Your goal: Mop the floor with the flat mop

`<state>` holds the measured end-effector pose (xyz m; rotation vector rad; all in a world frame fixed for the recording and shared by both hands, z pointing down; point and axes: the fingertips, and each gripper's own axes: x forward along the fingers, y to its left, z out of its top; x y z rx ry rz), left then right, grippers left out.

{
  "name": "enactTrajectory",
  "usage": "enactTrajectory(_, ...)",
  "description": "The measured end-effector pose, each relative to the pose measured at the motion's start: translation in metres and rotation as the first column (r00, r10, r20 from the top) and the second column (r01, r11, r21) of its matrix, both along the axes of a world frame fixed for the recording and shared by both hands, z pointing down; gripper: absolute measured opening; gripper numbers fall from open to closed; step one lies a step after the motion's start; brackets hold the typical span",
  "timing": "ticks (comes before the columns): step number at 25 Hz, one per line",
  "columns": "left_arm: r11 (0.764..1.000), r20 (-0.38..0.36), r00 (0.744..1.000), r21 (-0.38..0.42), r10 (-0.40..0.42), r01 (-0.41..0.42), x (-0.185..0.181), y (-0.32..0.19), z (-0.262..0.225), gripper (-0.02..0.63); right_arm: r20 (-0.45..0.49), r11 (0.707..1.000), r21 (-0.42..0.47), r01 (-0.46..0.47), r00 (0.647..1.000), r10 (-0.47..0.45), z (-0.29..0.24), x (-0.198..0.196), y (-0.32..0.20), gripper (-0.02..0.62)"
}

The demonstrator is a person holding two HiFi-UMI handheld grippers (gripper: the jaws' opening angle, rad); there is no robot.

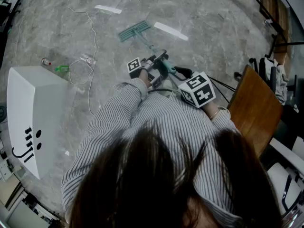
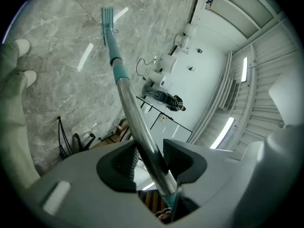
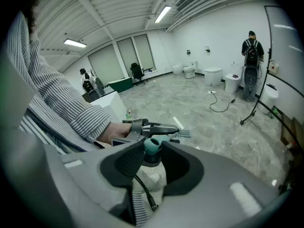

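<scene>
A: Where was the flat mop (image 1: 135, 31)?
B: Mop head (image 2: 108, 19) lay flat on the grey marble floor (image 1: 213, 27), far side, w/ the pole (image 2: 135, 118) slanting back toward the holder's striped shirt (image 1: 156, 122).
A: Who had the pole?
B: Both. Left gripper (image 2: 148, 159) was clamped on the metal part, pole running btwn its pads. Right gripper (image 3: 151, 161) sat nearer the body, closed round the teal end (image 3: 152, 145) of the handle.
A: Anything round it?
B: White cable (image 1: 92, 42) snaked over the floor left of the mop head, not touching it. Small bottle (image 1: 46, 61) and sth green (image 1: 61, 69) lay further left. White box (image 1: 33, 108) stood near left, brown board (image 1: 254, 108) near right. Someone w/ a backpack (image 3: 251, 49) stood far off, by the wall.
</scene>
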<state>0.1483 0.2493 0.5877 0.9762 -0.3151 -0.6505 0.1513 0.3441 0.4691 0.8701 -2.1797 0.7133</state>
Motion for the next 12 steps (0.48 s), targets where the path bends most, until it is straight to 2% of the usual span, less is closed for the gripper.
enactTrajectory(3, 0.998, 0.010, 0.999, 0.023, 0.053, -0.053, 0.004, 0.004, -0.003, 0.158, 0.005, 1.000, -0.002, 0.002, 1.000, -0.002, -0.001, 0.003, 0.000, 0.115)
enactTrajectory(6, 0.995, -0.023, 0.996, 0.055, 0.082, -0.081, 0.009, 0.009, -0.016, 0.158, 0.007, 1.000, 0.003, 0.005, 1.000, -0.005, -0.002, 0.004, -0.001, 0.115)
enactTrajectory(12, 0.989, 0.016, 0.996, 0.111, 0.093, -0.094, 0.016, 0.007, -0.028, 0.180, 0.012, 1.000, 0.023, 0.004, 1.000, -0.004, -0.005, 0.008, -0.008, 0.115)
